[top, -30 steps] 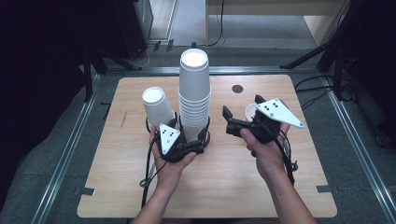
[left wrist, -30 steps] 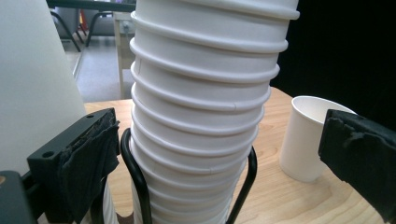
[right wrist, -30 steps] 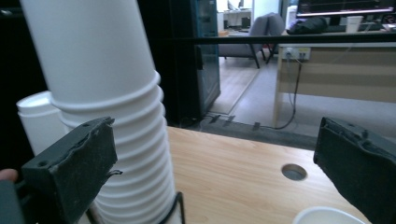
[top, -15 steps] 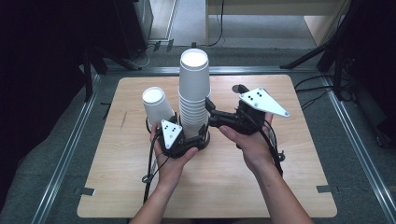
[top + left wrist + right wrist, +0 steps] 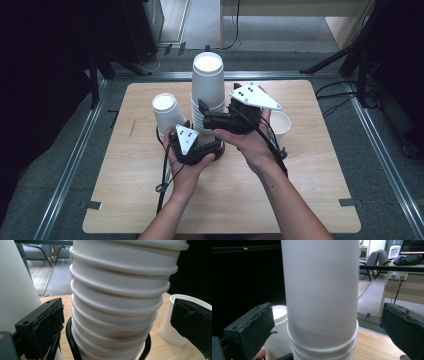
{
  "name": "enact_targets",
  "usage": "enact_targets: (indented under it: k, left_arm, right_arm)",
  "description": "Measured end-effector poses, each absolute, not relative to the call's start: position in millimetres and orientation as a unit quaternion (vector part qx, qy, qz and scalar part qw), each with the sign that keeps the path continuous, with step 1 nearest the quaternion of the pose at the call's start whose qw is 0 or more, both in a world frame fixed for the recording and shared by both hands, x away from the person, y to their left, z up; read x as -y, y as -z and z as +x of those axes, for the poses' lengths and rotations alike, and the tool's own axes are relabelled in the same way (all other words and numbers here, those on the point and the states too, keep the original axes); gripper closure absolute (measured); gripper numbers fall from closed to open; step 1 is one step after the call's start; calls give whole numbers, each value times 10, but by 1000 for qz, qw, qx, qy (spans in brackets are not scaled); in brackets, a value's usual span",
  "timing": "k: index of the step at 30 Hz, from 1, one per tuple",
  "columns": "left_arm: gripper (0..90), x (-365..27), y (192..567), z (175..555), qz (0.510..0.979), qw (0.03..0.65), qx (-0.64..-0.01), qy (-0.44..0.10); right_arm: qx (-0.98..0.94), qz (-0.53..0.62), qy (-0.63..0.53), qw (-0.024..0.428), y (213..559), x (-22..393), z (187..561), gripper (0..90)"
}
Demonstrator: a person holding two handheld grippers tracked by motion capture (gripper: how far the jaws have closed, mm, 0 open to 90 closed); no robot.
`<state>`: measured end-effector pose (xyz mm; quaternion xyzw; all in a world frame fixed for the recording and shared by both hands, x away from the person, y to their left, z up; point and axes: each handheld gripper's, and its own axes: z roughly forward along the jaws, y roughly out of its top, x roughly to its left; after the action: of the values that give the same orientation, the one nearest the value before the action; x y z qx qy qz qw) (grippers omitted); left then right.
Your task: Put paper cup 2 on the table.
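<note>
Tall stack of white paper cups (image 5: 207,90) stands upside down near the centre of the wooden worktop (image 5: 125,200), rims nested at the bottom.

Left gripper (image 5: 200,145) is at the stack's base, on the person's side. Left gripper view: stack (image 5: 120,302) sits between both padded jaws, gaps visible on either side, so wide open and holding nothing.

Right gripper (image 5: 205,114) comes in from the right, higher up the stack. Right gripper view: jaws straddle the smooth wall of the top cup (image 5: 320,290), clear gap on both sides. Wide open, not gripping.

Second upside-down cup stack (image 5: 166,114) stands just left of the tall one, close to the left gripper. A single upright cup (image 5: 281,126) stands right of the right hand (image 5: 250,145).
</note>
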<state>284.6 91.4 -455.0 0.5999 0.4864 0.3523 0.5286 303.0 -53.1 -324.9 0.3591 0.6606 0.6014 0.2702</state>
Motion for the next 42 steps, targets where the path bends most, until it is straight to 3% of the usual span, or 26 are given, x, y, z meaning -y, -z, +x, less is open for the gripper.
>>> enact_targets:
  k: [6,19,24,42]
  left_arm:
    - [61,-894,4555,2872,595,529,-483,-363]
    - [49,-855,4563,2944,592,532,-480,-369]
    - [46,-847,4570,2951,592,531,-479,-373]
    - [50,-850,4570,2951,593,530,-478,-372]
  right_arm:
    - [-667,357,-599,262,3256,435,3119,0]
    - [-664,367,-606,238,3352,343,3305,2]
    - [-658,372,-611,234,3376,344,3347,81]
    - [-654,358,-603,285,3348,275,3286,129]
